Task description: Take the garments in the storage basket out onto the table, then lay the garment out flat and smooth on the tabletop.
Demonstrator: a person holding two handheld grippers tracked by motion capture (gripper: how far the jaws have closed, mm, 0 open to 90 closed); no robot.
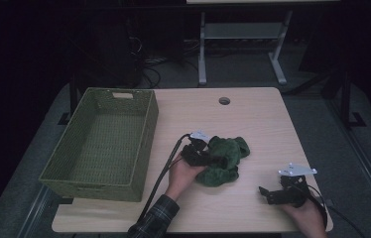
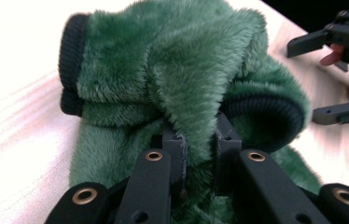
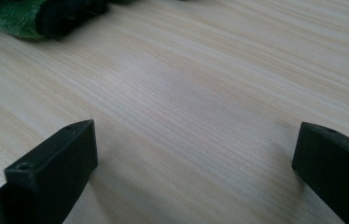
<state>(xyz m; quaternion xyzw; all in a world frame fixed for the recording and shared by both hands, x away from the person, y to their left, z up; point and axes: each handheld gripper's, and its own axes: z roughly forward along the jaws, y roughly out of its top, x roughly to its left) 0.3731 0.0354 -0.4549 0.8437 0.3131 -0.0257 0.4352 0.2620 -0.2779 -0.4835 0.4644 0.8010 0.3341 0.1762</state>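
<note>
Green garment [image 1: 225, 158]: plush fleece w/ long soft pile, crumpled in a loose heap, approx. centre of the table [image 1: 253, 119], slightly toward the near edge. Dark ribbed knit bands at cuffs/hem, seen close in left gripper view [image 2: 70, 65]; pile there looks thick, catching light on the folds.

Table: pale wood-grain laminate, rounded corners, round cable hole [image 1: 224, 100] near far edge. Grain runs in fine straight lines in right gripper view.

L gripper [image 1: 208, 157]: black jaws nearly together, clamped on a raised fold of the fleece; fabric pinched between pads [image 2: 177, 149]. Grey three-cornered plate on top, cable trailing back along the plaid sleeve [image 1: 156, 215].

R gripper [image 1: 268, 194]: jaws wide apart, nothing between them, bare table beneath; sits at near right part of table, well apart from garment.

Basket [image 1: 101, 144]: green woven, rectangular, cut-out handles at the ends, on left part of table, near garment but not touching.
</note>
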